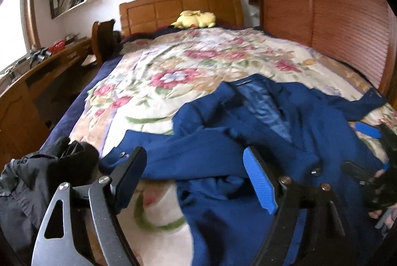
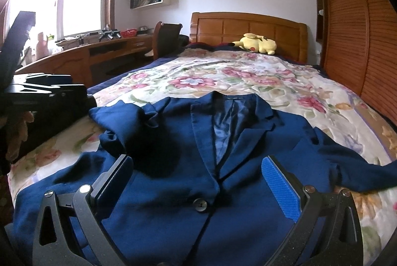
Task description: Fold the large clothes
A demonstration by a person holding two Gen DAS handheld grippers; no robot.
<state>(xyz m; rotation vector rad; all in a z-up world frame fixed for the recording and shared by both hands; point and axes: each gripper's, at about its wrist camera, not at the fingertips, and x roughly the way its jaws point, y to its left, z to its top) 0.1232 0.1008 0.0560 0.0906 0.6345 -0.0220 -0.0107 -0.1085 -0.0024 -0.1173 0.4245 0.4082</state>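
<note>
A dark blue suit jacket (image 2: 178, 154) lies front up on the floral bedspread (image 2: 248, 82), collar toward the headboard, with its left sleeve bunched and its right sleeve stretched out. It also shows in the left wrist view (image 1: 260, 122). My right gripper (image 2: 198, 174) is open and empty, hovering over the jacket's buttoned front. My left gripper (image 1: 196, 171) is open and empty above the jacket's left sleeve and hem. The right gripper's blue pad (image 1: 367, 130) shows at the right edge of the left wrist view.
A pile of black clothes (image 1: 37, 179) lies at the bed's near left corner. A yellow plush toy (image 2: 258, 42) rests by the wooden headboard (image 2: 248, 27). A wooden desk (image 2: 82, 55) and chair (image 2: 166, 40) stand left of the bed; a slatted wardrobe (image 2: 352, 30) stands on the right.
</note>
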